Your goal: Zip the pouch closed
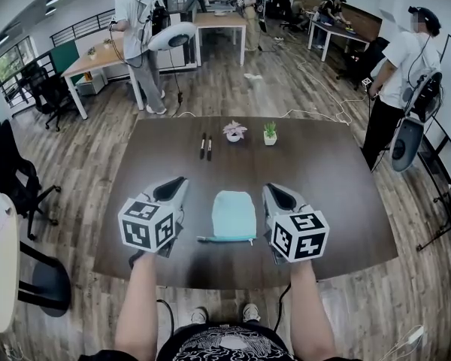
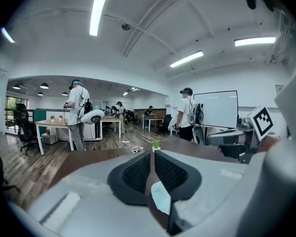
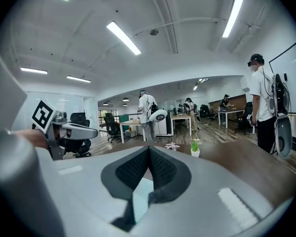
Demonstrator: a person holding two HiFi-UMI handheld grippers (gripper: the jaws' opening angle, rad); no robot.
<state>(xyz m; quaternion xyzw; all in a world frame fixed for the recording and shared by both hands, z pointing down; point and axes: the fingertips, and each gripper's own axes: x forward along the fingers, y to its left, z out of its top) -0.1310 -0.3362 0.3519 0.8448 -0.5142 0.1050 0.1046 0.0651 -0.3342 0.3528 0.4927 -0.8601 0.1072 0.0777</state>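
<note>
Pouch (image 1: pixel 234 213): pale teal, lying flat on the dark brown table (image 1: pixel 338 186), near my edge of it and square between my two grippers. Its zip edge (image 1: pixel 227 239) faces me, a dark line across the near end. I cannot tell from here whether it is open or closed.

Left gripper (image 1: pixel 173 189): just beside the pouch's left side, not touching it in the head view. Jaws pressed together, the ribbed pads meeting at the tips with nothing caught between. In the left gripper view, a sliver of the pale pouch shows below the jaws, to their right.

Right gripper (image 1: pixel 276 196): just beside the pouch's right side, likewise apart from it. Jaws also pressed together and holding nothing. In the right gripper view, the pouch shows low, under and left of the pads.

Farther up the table, well apart from the pouch: two dark pens (image 1: pixel 206 146) lying side by side, then a small pink flower (image 1: pixel 234 131) in a pot, then a small green plant (image 1: pixel 270 132) in a white pot.

Beyond: wood floor, a person standing (image 1: pixel 398 74) off the table's right corner, another person (image 1: pixel 135 21) standing by a far desk.
</note>
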